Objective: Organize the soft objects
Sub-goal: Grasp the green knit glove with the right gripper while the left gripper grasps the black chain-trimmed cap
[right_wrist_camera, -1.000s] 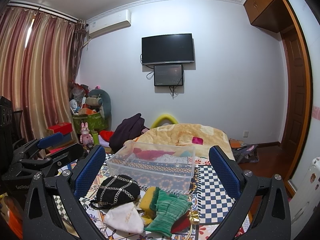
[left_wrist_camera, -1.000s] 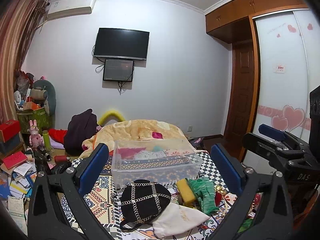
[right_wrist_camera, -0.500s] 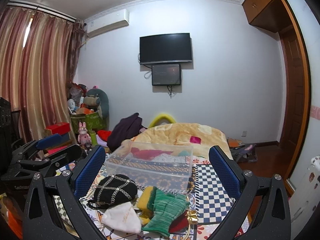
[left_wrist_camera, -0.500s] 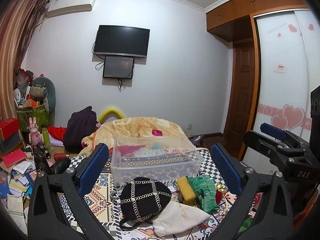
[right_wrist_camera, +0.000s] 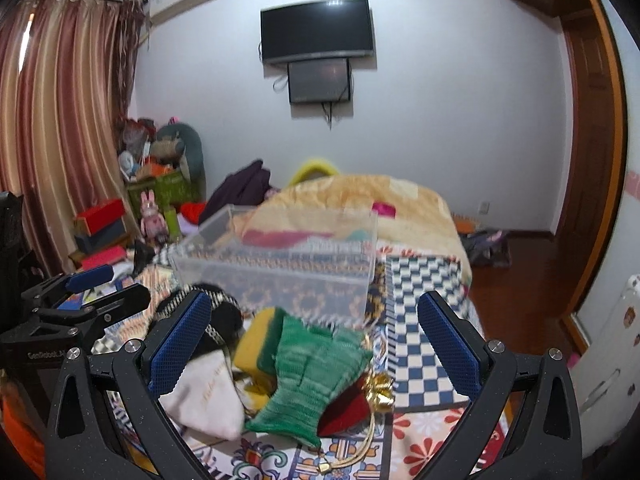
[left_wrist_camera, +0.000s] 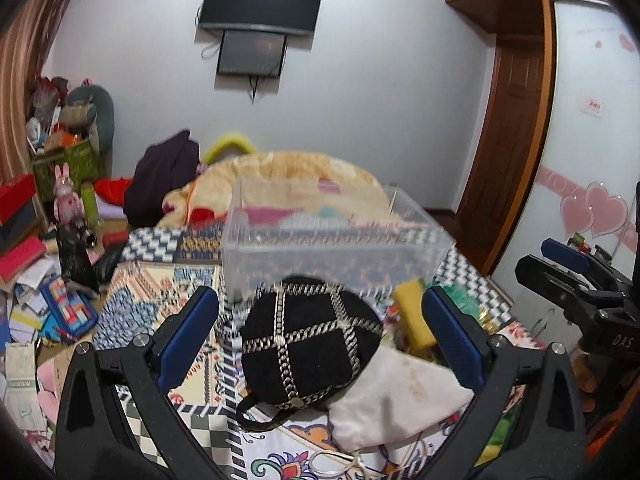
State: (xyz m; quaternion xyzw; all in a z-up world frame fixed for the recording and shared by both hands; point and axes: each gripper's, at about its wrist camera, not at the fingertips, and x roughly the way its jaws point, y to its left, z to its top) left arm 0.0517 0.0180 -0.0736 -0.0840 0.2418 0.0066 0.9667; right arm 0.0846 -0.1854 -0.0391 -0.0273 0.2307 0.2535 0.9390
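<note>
My left gripper point(left_wrist_camera: 320, 332) hangs spread wide around the black cap point(left_wrist_camera: 310, 344), not touching; my right gripper point(right_wrist_camera: 314, 344), equally spread, frames the green knit piece point(right_wrist_camera: 308, 376) before the clear bin point(right_wrist_camera: 280, 268).

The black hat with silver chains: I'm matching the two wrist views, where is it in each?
Left wrist: black hat sits centre, between the open jaws.
Right wrist: black hat is lower left, partly hidden behind a blue pad.
Shared landmark: the clear plastic bin just behind it.
</note>
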